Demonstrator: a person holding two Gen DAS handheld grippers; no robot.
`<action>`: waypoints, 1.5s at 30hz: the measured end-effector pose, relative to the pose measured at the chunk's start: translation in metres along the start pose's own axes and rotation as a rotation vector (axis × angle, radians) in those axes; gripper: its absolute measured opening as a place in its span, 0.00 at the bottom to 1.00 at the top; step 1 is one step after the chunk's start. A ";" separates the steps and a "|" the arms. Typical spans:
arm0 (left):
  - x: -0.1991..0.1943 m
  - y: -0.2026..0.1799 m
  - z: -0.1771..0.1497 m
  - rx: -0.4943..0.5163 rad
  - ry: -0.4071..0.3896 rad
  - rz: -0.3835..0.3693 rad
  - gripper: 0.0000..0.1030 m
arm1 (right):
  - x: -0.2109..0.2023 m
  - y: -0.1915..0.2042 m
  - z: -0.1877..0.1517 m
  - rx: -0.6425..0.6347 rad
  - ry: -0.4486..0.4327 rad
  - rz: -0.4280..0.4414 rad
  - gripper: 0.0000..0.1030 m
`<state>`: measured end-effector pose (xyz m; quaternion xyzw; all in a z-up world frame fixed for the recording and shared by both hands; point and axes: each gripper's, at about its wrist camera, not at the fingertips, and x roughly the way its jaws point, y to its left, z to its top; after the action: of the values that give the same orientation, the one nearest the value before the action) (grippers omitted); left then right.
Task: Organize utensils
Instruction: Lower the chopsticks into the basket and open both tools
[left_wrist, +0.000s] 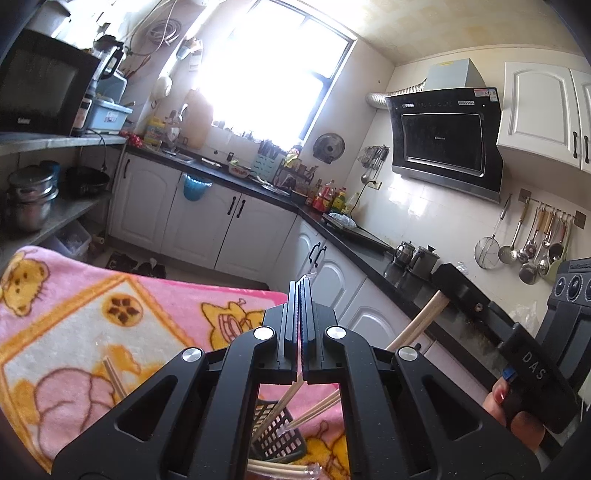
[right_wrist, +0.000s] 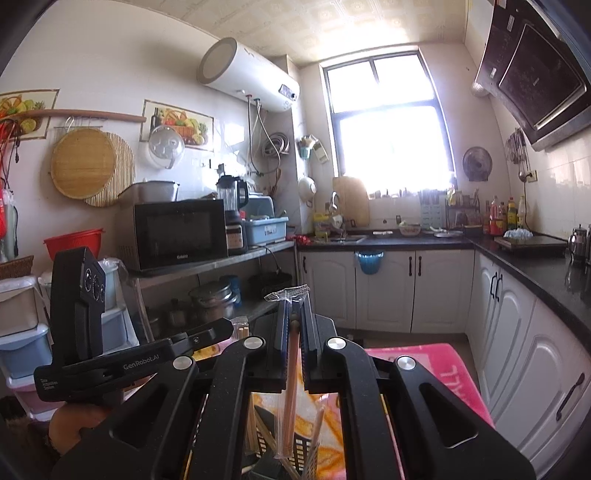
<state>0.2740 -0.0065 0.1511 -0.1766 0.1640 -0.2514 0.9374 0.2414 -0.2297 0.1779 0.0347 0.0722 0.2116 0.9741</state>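
Your left gripper (left_wrist: 300, 291) is clenched on a clear wrapper; its contents are hidden. Your right gripper (right_wrist: 294, 306) grasps wrapped chopsticks (right_wrist: 290, 387) at lower centre, above a black basket (right_wrist: 303, 454) half hidden by its frame. "Galanz" reads on the microwave (right_wrist: 177, 232).
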 end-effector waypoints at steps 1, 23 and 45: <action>0.001 0.001 -0.002 -0.001 0.004 0.003 0.00 | 0.002 0.000 -0.004 0.003 0.007 -0.001 0.05; 0.014 0.023 -0.043 -0.010 0.075 0.060 0.00 | 0.034 0.005 -0.056 0.051 0.123 0.017 0.06; 0.003 0.034 -0.055 -0.041 0.101 0.083 0.06 | 0.023 -0.013 -0.079 0.118 0.195 -0.027 0.31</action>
<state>0.2689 0.0059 0.0877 -0.1761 0.2233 -0.2176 0.9337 0.2552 -0.2294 0.0962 0.0701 0.1796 0.1964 0.9614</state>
